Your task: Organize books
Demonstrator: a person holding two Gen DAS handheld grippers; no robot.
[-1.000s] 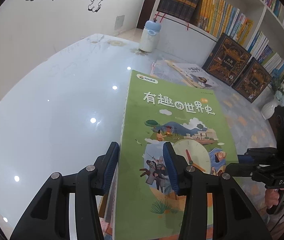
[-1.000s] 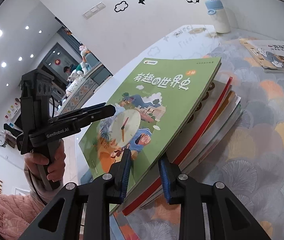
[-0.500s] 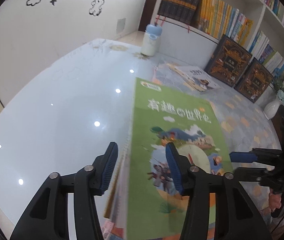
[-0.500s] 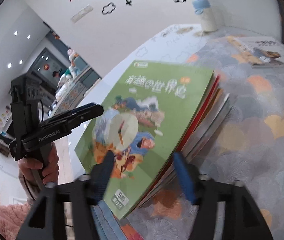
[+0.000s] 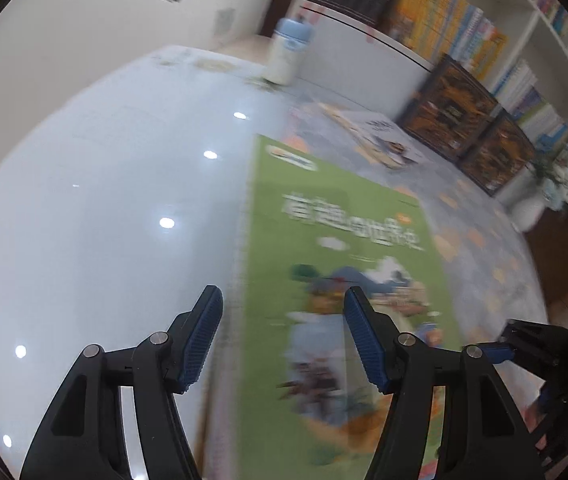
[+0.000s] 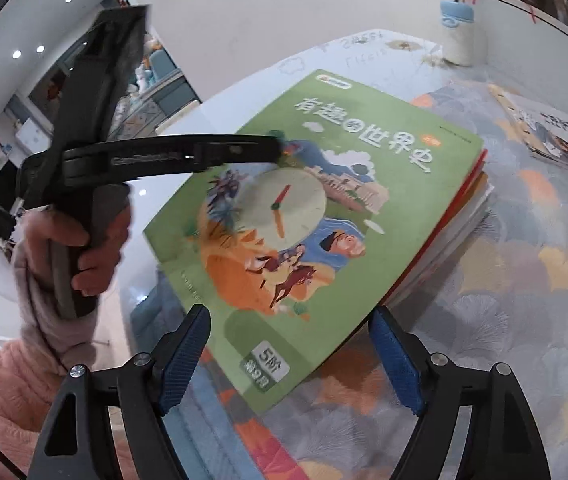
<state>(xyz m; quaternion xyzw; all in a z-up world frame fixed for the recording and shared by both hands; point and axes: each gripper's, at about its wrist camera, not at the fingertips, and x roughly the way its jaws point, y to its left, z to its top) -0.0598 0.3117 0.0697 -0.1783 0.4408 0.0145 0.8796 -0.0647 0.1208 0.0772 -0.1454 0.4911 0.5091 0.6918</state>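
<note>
Right wrist view: the green book (image 6: 315, 216) tops a ragged stack (image 6: 455, 216) on the bench (image 6: 523, 320), its near corner between the right tool (image 6: 289, 356), whose jaws are opening, touching nothing. The left tool (image 5: 282, 340) is likewise opening, released. Risk: the overhanging cover may slide off if nudged.

Motion blur smeared the green book (image 5: 347, 288) cover in the left wrist view, leaving its title unreadable. Beneath the green book, the stacked books (image 6: 455, 220) showed only their edges. Beyond it, shelf spines (image 5: 443, 36) were too blurred to read.
</note>
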